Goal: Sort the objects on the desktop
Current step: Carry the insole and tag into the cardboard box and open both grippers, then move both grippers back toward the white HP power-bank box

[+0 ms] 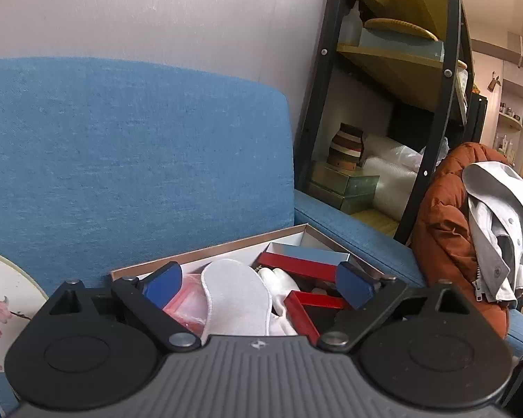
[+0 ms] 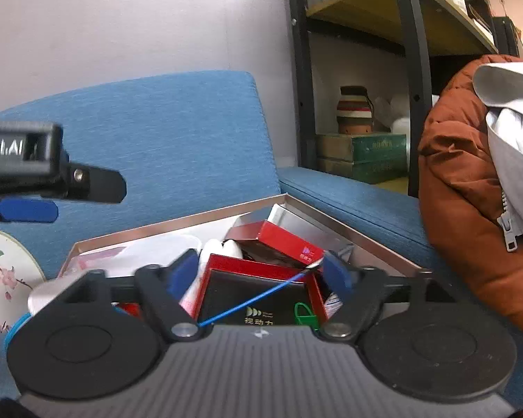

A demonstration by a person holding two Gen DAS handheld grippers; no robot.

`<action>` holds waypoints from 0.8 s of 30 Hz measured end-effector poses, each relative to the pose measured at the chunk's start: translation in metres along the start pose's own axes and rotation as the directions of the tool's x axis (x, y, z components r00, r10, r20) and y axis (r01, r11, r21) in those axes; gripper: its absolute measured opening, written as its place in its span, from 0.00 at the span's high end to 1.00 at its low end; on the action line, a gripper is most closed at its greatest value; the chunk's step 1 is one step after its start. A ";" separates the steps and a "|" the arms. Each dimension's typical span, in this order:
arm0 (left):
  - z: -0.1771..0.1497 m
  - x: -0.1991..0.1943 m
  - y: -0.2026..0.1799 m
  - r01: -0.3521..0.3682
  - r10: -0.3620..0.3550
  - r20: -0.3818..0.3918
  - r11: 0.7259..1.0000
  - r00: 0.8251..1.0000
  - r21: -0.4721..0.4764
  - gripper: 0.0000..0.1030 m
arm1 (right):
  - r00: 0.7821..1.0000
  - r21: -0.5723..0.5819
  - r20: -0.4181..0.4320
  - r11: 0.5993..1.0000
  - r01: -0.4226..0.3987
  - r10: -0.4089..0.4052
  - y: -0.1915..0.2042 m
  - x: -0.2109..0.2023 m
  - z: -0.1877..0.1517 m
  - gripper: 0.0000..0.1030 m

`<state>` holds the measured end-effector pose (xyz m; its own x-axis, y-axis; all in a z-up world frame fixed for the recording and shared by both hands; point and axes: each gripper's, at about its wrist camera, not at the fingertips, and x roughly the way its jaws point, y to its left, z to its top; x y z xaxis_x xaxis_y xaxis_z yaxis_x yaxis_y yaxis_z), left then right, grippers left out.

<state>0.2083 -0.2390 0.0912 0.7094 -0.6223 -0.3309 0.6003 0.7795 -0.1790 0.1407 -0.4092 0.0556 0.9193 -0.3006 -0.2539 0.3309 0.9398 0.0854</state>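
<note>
Left gripper (image 1: 259, 287): blue pads spread wide, nothing pinched between them. It hangs over the near part of an open cardboard tray (image 1: 205, 251) that sits on a blue sofa (image 1: 132, 160). Under and between the pads lie a white fabric insole-shaped pad (image 1: 235, 299), a pink-red plastic item (image 1: 188, 308) to its left, and white cloth (image 1: 284, 280) to its right.

Right gripper (image 2: 263, 275): released as well, pads apart and pressing on nothing. Below it a red box with a black inside (image 2: 258, 291) lies in the same tray (image 2: 177, 224). A thin blue cord (image 2: 254, 301) runs slantwise across that box, from the gripper's near left hinge up toward the right pad. A small green clip (image 2: 305, 313) sits at the box's near right corner.

Farther in: a second red box (image 2: 282, 240) tilted behind the first, and a pale grey-blue box (image 1: 308, 254) at the tray's far right corner.

Left of the tray, a round fan with painted pink blossoms (image 1: 1, 299) lies on the seat. In the right wrist view the left gripper (image 2: 26, 209) juts in from the left edge, above the tray's left end.

Right side: a rust-brown padded jacket (image 1: 446, 230) with a grey garment (image 1: 498, 209) draped over it. Far: black-framed shelf (image 1: 436, 111) holding a striped vase (image 1: 347, 146) on green boxes (image 1: 348, 186), pale wall behind.
</note>
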 end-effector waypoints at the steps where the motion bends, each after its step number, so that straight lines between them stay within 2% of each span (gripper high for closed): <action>1: 0.000 -0.001 0.000 -0.002 0.002 -0.001 1.000 1.000 0.000 0.05 | 1.000 -0.006 0.003 1.000 -0.002 0.002 0.001 -0.001 -0.001 0.19; 16: -0.024 -0.037 0.020 -0.085 0.085 -0.013 0.996 0.996 -0.003 0.05 | 0.995 -0.044 0.014 0.994 -0.097 0.097 0.028 -0.019 -0.016 0.14; 24: -0.048 -0.084 0.029 -0.155 0.156 0.005 0.988 0.988 -0.026 0.05 | 0.990 -0.077 0.052 0.989 -0.128 0.132 0.040 -0.037 -0.013 0.13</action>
<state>0.1482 -0.1606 0.0692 0.7960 -0.4937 -0.3501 0.4730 0.8683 -0.1491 0.1169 -0.3579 0.0562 0.9648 -0.1818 -0.1899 0.1930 0.9803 0.0424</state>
